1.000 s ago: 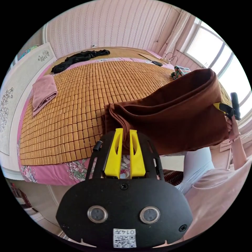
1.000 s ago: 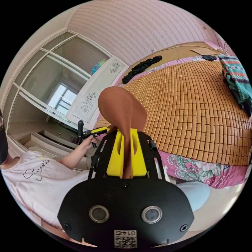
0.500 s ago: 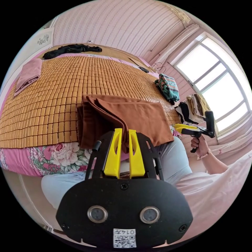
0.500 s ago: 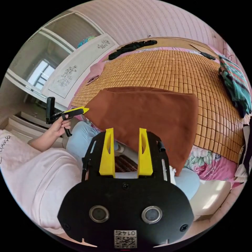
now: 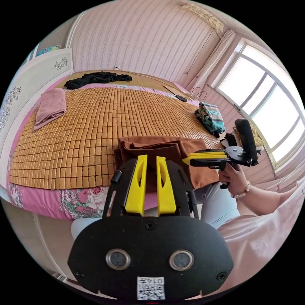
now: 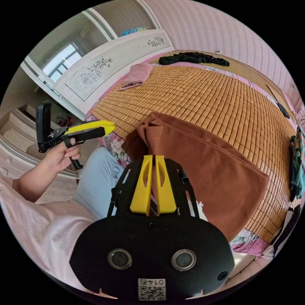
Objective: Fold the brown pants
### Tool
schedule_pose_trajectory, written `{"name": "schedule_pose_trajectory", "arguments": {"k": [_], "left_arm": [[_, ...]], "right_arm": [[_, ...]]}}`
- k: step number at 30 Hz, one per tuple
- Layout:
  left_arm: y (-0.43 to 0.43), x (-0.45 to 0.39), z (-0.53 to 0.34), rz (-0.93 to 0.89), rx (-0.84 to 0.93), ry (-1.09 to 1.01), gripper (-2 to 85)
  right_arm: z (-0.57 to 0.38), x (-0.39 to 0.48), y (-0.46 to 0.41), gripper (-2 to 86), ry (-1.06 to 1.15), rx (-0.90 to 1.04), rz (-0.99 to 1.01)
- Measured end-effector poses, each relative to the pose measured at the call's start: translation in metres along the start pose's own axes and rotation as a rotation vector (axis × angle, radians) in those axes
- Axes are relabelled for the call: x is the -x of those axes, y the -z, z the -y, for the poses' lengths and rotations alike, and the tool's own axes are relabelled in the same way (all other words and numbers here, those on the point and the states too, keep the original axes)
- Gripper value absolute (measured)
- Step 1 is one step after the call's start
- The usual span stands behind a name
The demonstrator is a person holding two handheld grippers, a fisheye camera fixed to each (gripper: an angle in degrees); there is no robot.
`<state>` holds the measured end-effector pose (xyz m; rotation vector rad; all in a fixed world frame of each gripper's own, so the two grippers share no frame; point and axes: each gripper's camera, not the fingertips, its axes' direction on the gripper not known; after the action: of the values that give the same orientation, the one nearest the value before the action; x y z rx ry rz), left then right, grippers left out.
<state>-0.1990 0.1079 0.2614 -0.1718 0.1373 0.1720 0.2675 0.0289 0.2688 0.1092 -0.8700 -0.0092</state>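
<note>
1. Left gripper view: my left claw (image 5: 150, 160), centre frame, has a narrow gap and grips nothing. The pants (image 5: 165, 152) lie folded on the bed (image 5: 79, 133) edge. The right claw (image 5: 187, 159) hovers right of centre.
2. Right gripper view: my right claw (image 6: 153, 160) is nearly closed, empty. The pants (image 6: 203, 159) look folded, hanging slightly over; perhaps tidying remains.

No readable text apart from labels on gripper bodies, left unread.

Brown pants (image 5: 165, 149) on bamboo-matted bed (image 5: 95, 120)
</note>
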Motion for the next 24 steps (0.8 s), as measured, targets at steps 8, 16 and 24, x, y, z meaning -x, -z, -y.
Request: {"name": "schedule_pose_trajectory", "arguments": {"k": [8, 16, 24], "left_arm": [[-0.063, 0.031, 0.07, 0.05, 0.13, 0.077, 9.0], [-0.1, 0.033, 0.103, 0.008, 0.241, 0.137, 8.7], [-0.095, 0.033, 0.093, 0.006, 0.262, 0.152, 8.7]], "right_arm": [[-0.117, -0.1, 0.152, 0.7, -0.413, -0.225, -0.08], [-0.22, -0.145, 0.269, 3.6, -0.788, -0.586, -0.355], [-0.049, -0.09, 0.128, 13.7, -0.323, -0.194, 0.2]]}}
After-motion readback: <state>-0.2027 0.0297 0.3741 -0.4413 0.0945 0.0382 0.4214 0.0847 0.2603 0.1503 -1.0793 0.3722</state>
